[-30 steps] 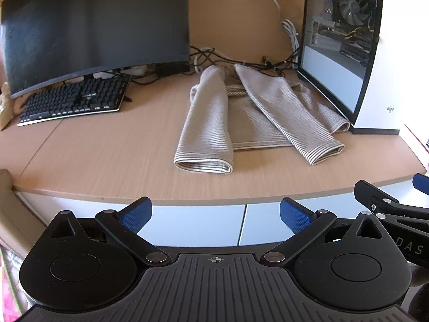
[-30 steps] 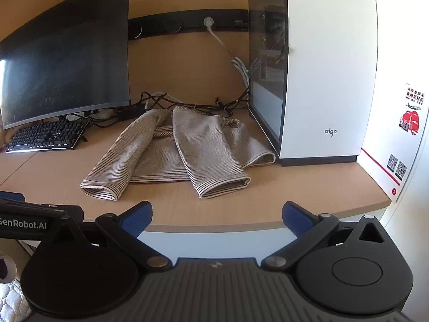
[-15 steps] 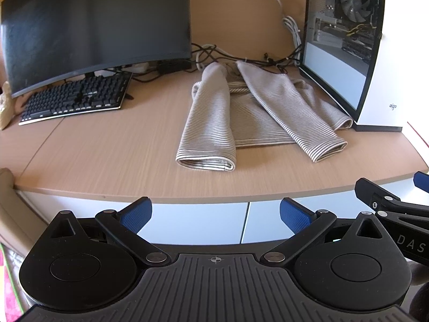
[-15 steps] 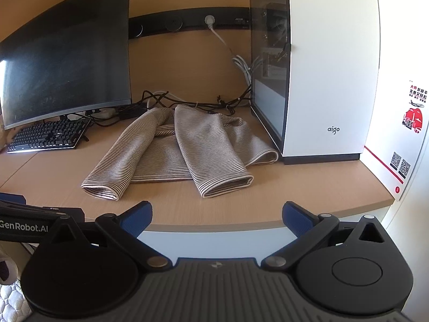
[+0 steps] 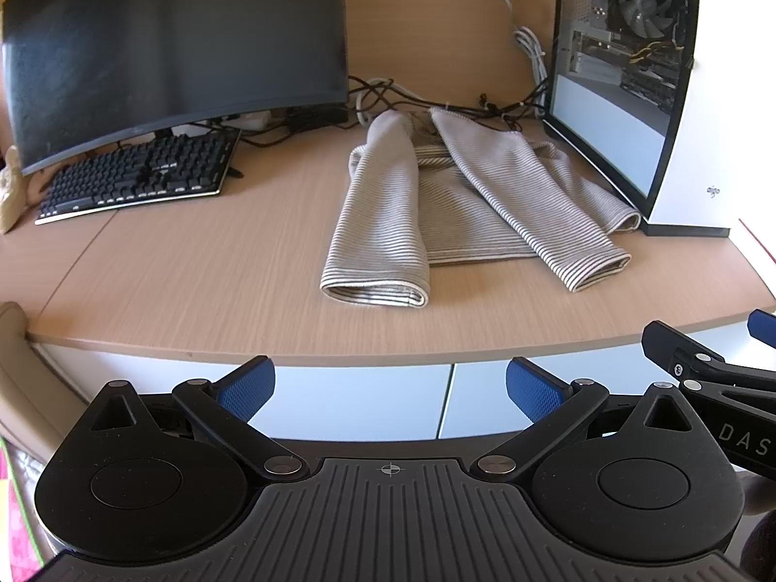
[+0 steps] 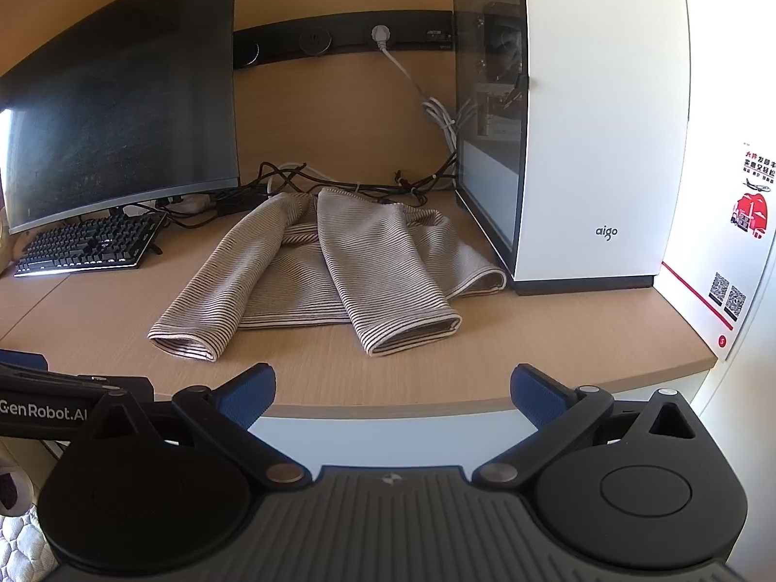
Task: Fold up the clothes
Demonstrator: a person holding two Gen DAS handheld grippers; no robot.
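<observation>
Left wrist view: the left gripper (image 5: pixel 386 384) is held level off the front edge of the wooden desk (image 5: pixel 194 271), its blue-padded fingers (image 5: pixel 245 385) spread wide with nothing between them. The right gripper (image 5: pixel 713 368) shows at the frame's right edge, also short of the desk. A striped beige sweater (image 5: pixel 465 213) lies flat on the desk between a dark curved monitor (image 5: pixel 174 43) and a white computer case (image 5: pixel 679 97), both sleeves folded forward over its body, cuffs toward the desk's front edge. A black keyboard (image 5: pixel 140 179) sits below the monitor, well apart from the garment.

Right wrist view: the right gripper (image 6: pixel 392 393) hangs just before the desk edge (image 6: pixel 388 410), jaws wide apart and empty. The sweater (image 6: pixel 334 266) rests near the case (image 6: pixel 596 121), its right hem just beside the base. Part of the left gripper (image 6: pixel 48 402) enters at lower left. Cables (image 6: pixel 291 179) tangle behind the collar.
</observation>
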